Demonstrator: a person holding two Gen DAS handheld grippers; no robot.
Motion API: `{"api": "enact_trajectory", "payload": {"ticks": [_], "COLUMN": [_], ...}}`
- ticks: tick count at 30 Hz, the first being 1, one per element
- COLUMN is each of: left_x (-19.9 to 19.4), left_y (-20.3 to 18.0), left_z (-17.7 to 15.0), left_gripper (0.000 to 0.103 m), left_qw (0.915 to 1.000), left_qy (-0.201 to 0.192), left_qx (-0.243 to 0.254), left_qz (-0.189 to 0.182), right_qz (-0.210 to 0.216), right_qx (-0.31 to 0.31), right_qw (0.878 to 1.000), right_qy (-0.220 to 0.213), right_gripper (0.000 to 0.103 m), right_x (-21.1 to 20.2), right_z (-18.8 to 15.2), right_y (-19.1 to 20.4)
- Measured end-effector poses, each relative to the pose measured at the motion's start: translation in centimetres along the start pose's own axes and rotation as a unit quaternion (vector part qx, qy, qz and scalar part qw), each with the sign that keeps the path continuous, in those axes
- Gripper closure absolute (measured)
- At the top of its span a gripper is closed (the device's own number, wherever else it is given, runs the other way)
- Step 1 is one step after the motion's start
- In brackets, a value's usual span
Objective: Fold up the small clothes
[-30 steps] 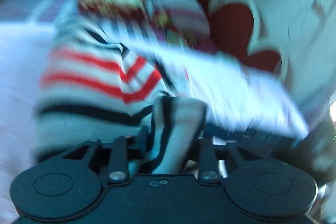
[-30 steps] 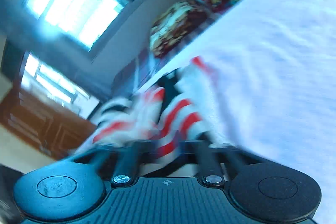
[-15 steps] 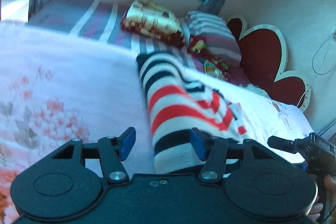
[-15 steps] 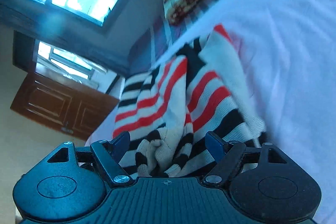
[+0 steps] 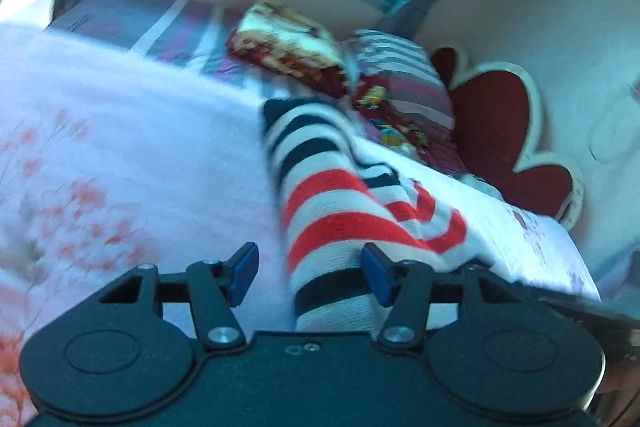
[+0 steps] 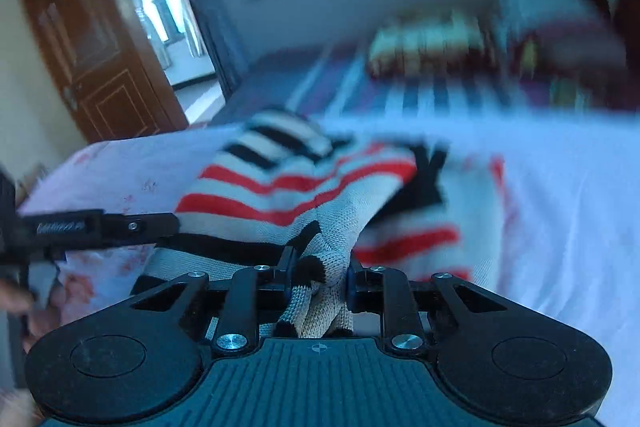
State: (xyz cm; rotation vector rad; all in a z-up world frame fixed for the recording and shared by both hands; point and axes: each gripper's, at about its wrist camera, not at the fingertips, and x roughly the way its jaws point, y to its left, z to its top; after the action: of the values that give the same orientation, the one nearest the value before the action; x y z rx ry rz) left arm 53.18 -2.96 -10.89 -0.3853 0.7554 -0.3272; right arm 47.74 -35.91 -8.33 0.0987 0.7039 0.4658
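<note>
Sweater [image 5: 332, 211], striped red, black & cream, lies on a pink floral bedsheet [image 5: 120, 155]; in the left wrist view its long axis runs from the near bed edge away toward the patterned pillows [image 5: 288, 51] at the head; far end is a black-striped part, near end a black band & cream hem.

Left gripper [image 5: 310, 273] sits low at the sweater's near hem, aimed along its length; jaws spread wide w/ blue pads [image 5: 244, 265] apart, clamping nothing; the hem lies between them, close to the right-hand pad, contact unclear in the blur.

Right gripper [image 6: 318, 277] also points toward the pillows from the sweater's near side, held about level; jaws pinched tight on a bunched fold of the sweater [image 6: 304, 187], knit squeezed up between the fingers; in the right wrist view the left gripper [image 6: 100, 225] reaches in from the sweater's left, just beside its edge.

Bare sheet spreads wide either side of the sweater; beyond it a striped blanket, then pillows & a red heart-shaped headboard [image 5: 500, 131]; both views motion-blurred.
</note>
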Motion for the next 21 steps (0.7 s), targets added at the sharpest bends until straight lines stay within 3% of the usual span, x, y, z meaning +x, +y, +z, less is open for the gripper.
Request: {"api": "enact_trajectory", "payload": {"ticks": [4,6,8,10,14,16,17,19,21], "left_x": [2.6,4.9,6.0,6.2,4.8,4.4,4.7,5.1,3.6], "left_y": [-3.8,-5.2,-7.3,-8.7,-7.5,-6.5,-6.0,-5.2,-5.0], "left_z": [-0.1,-0.8,-1.7,-2.0,-1.1,-1.1,-1.2,-0.5,0.6], "left_gripper": [0.046,0.043,0.04,0.039,0.041,0.038,0.036,0.038,0.044], "left_qw": [0.9975,0.9942,0.9855,0.9778,0.9817,0.9822,0.9836,0.9888,0.9922], "left_qy": [0.022,0.053,0.048,0.051,0.054,0.05,0.057,0.071,0.039], "left_qx": [0.066,0.09,0.15,0.186,0.175,0.171,0.163,0.126,0.116], "left_qz": [0.004,0.027,0.061,0.082,0.052,0.06,0.054,0.038,0.026], "right_qz": [-0.05,-0.067,-0.069,-0.056,-0.068,-0.068,-0.065,-0.072,-0.098], "right_qx": [-0.049,-0.028,0.024,0.055,0.058,0.056,0.061,0.095,0.117], "right_qw": [0.996,0.997,0.997,0.997,0.996,0.996,0.996,0.993,0.987], "right_qy": [-0.054,-0.029,0.012,-0.002,-0.008,-0.008,-0.005,0.005,-0.043], "right_gripper": [0.08,0.08,0.08,0.08,0.081,0.08,0.077,0.038,0.038], "right_x": [-3.0,-1.7,0.6,0.5,-0.3,-0.2,-0.1,-0.4,-2.6], "right_z": [-1.5,-2.6,-4.5,-5.3,-5.4,-5.7,-5.7,-4.6,-3.1], "right_y": [-0.7,-2.8,-5.4,-6.3,-5.7,-5.8,-6.0,-6.8,-7.6]}}
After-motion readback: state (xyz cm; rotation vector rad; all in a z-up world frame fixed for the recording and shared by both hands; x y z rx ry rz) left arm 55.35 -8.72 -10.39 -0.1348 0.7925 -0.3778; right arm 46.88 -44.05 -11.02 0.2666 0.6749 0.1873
